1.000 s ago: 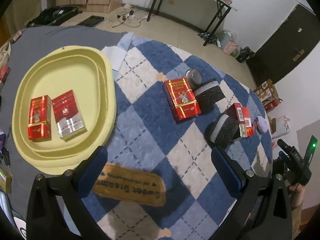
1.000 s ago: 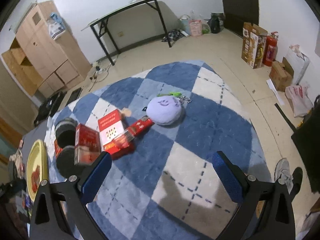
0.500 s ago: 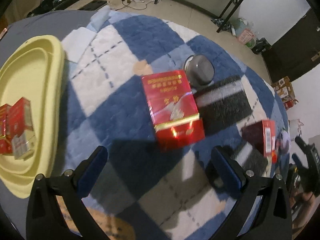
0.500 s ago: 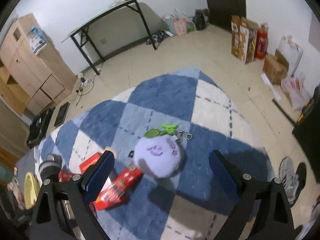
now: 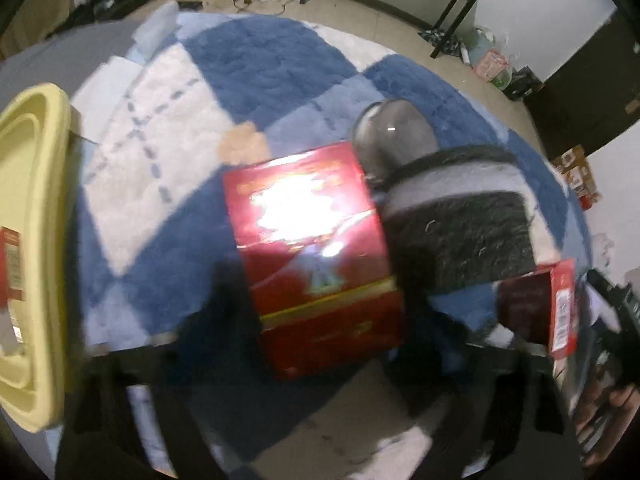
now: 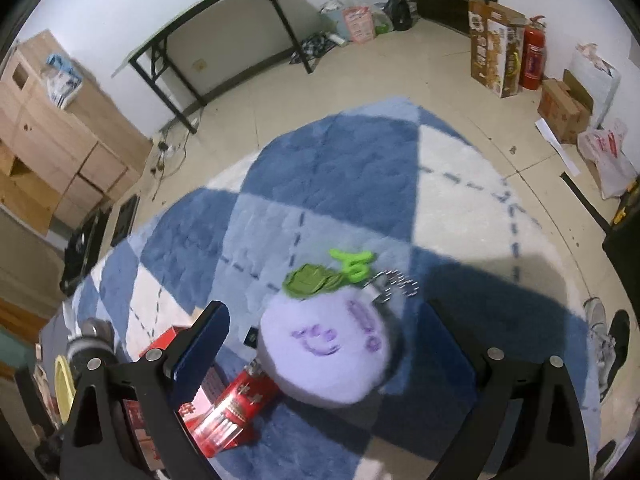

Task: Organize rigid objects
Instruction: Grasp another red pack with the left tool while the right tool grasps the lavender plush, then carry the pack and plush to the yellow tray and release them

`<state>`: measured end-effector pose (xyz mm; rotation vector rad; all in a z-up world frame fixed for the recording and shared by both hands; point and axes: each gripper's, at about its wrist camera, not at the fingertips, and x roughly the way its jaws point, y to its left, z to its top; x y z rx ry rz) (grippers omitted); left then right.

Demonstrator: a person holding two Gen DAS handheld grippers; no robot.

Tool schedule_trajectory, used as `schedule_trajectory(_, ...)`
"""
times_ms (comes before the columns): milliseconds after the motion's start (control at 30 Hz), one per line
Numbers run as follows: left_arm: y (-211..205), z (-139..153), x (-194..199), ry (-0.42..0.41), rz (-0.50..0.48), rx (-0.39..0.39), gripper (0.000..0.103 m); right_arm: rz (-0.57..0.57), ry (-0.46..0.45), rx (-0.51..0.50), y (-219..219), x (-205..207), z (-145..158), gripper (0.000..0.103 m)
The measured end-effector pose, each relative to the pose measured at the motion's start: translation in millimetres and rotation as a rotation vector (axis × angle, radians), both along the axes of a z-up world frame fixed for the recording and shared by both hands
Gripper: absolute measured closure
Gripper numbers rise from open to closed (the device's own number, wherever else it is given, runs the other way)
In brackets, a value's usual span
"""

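A glossy red rectangular cardboard box (image 5: 316,248) was found lying flat on the blue-and-white checked plush rug (image 5: 256,64), touching a black-and-grey fuzzy roll (image 5: 460,232). The left gripper (image 5: 316,340) was closing with the box between its blurred fingers; pad contact could not be told. A yellow oval plastic tray (image 5: 32,208) lay to the left. The right gripper (image 6: 320,336) was held wide open around a lilac round plush toy (image 6: 324,352), gripping nothing.
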<state>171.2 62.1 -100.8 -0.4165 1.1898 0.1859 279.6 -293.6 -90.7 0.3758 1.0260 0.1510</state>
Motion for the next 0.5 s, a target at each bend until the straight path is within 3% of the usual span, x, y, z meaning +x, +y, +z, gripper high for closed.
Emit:
schedule_trajectory(33,4,2,-6,-0.007,-0.006,0.004,0.044,0.010,0.001,-0.024,4,1,-1,0.007)
schedule_trajectory(100,12,2,-16,-0.015,-0.023,-0.025,0.044,0.018,0.008,-0.087,10,2,-3,0.018)
schedule_trajectory(167,17,6,-26,-0.022,-0.037,-0.010,0.044,0.028,0.004,-0.134,14,2,-5,0.041)
schedule_trajectory(300,21,7,-34,-0.024,-0.053,0.060,0.044,0.038,-0.011,-0.123,9,1,-4,0.049)
schedule_trajectory(400,25,1,-28,0.003,-0.047,0.043,0.042,0.021,-0.024,-0.105,-2,-4,2,0.050)
schedule_trajectory(500,28,-1,-20,-0.003,-0.038,0.015,0.033,0.011,-0.031,-0.121,-10,-9,2,0.050)
